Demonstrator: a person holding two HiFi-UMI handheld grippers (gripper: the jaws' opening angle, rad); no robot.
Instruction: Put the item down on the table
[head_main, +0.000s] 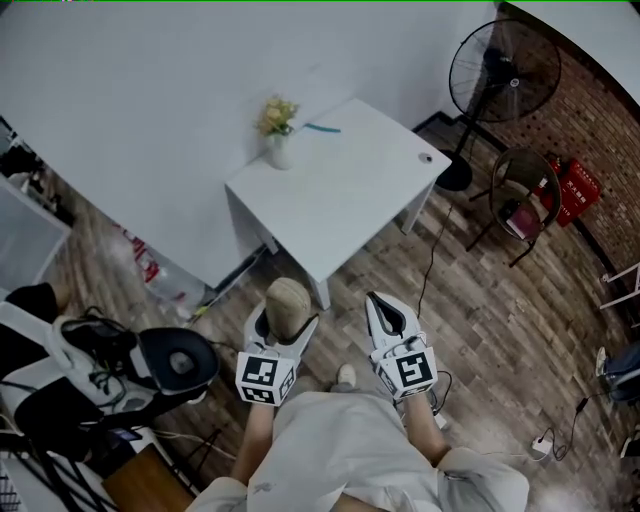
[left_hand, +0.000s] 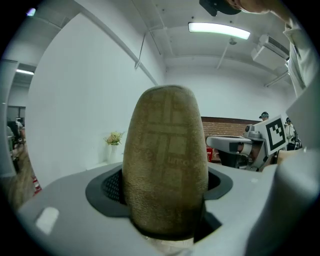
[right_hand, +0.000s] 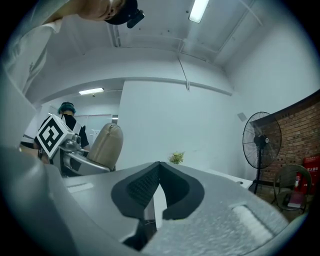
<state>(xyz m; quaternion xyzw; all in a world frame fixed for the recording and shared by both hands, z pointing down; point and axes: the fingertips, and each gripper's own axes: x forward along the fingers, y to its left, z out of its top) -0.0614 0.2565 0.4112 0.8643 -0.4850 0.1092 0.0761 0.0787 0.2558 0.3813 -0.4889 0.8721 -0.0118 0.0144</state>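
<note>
- The left gripper (head_main: 287, 318) has its jaws clamped on the item (left_hand: 167, 160), with dark ribbed pads pressed to its sides.
- The item is a tall, rounded form like a blunt bullet. It is covered in tan, coarse woven cloth with a faint grid of paler bands. A small print on it is too dim to read.
- It stands upright and rises well past the jaws. In the head view it sits low and centre in the frame, over the floor (head_main: 480, 320) and below the near corner of the desk (head_main: 340, 200), not on it.
- The right gripper (right_hand: 157, 185) has its jaws together with their tips touching, and nothing is between them.
- The gripper bodies are smooth grey plastic. Each carries a marker cube (head_main: 264, 378) printed in black and white squares.
- The desk is white, flat and square, and the floor is wood plank.
- A vase (head_main: 277, 130) of pale flowers stands at the desk's far left corner.
- Upper right in the head view are a black fan (head_main: 500, 75), a round chair (head_main: 520, 190) and a brick wall (head_main: 590, 140).
- Only the left gripper view shows the cloth's weave and grid. Only the right gripper view shows the item side-on, at the left of its frame.
</note>
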